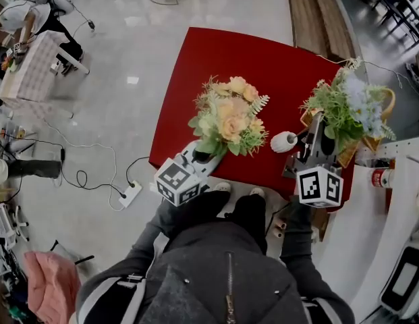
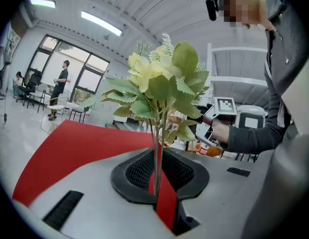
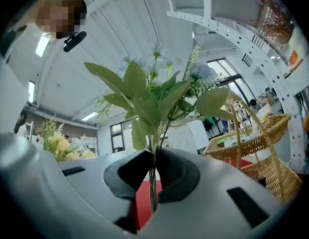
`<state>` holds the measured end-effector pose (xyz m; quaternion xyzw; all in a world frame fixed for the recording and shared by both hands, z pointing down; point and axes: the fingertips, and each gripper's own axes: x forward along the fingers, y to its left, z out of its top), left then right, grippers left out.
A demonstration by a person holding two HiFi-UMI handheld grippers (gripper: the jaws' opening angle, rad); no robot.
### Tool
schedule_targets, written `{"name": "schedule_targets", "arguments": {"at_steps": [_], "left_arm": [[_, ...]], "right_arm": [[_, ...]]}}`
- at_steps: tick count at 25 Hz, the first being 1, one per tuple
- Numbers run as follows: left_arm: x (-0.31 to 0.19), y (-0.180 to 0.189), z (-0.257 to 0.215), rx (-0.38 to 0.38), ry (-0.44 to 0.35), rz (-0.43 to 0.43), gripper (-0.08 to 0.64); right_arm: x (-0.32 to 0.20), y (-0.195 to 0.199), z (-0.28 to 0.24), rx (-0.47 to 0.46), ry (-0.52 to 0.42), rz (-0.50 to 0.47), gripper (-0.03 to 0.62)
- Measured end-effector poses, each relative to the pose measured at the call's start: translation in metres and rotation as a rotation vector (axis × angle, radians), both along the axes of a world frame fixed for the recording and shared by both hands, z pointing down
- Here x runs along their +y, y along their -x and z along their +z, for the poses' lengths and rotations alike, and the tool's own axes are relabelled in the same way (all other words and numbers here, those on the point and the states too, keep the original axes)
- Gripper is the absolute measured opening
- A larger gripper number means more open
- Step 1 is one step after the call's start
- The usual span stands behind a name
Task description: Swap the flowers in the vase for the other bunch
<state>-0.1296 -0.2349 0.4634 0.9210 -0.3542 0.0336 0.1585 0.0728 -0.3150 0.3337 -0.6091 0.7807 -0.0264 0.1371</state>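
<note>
Red table (image 1: 243, 66) with a white power strip (image 1: 130, 194) and cables (image 1: 88, 177) on the floor (image 1: 128, 46) by its left corner. Wicker basket (image 1: 390, 105) over on the right, pink cloth (image 1: 50, 282) bottom left, checkered table (image 1: 30, 66) way up top left.

Head view: from overhead, steeply down on the red table (image 1: 249, 66), widest of the three.
Left gripper view: low along the jaws, tilted up, tight on the yellow bunch (image 2: 159, 83).
Right gripper view: low, tilted up, tight on the blue bunch (image 3: 154, 93), wicker basket (image 3: 254, 138) beside.
Shared: red table and yellow bunch in all three.
</note>
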Motion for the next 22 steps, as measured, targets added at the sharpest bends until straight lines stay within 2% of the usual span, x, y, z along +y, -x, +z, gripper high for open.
{"name": "schedule_targets", "arguments": {"at_steps": [10, 22], "left_arm": [[-0.001, -0.003, 0.003, -0.003, 0.007, -0.026, 0.052], [0.0, -0.003, 0.007, 0.013, 0.022, -0.044, 0.055]], "right_arm": [[0.004, 0.002, 0.055, 0.027, 0.072, -0.008, 0.032], [0.009, 0.003, 0.089, 0.08, 0.107, 0.009, 0.032]]}}
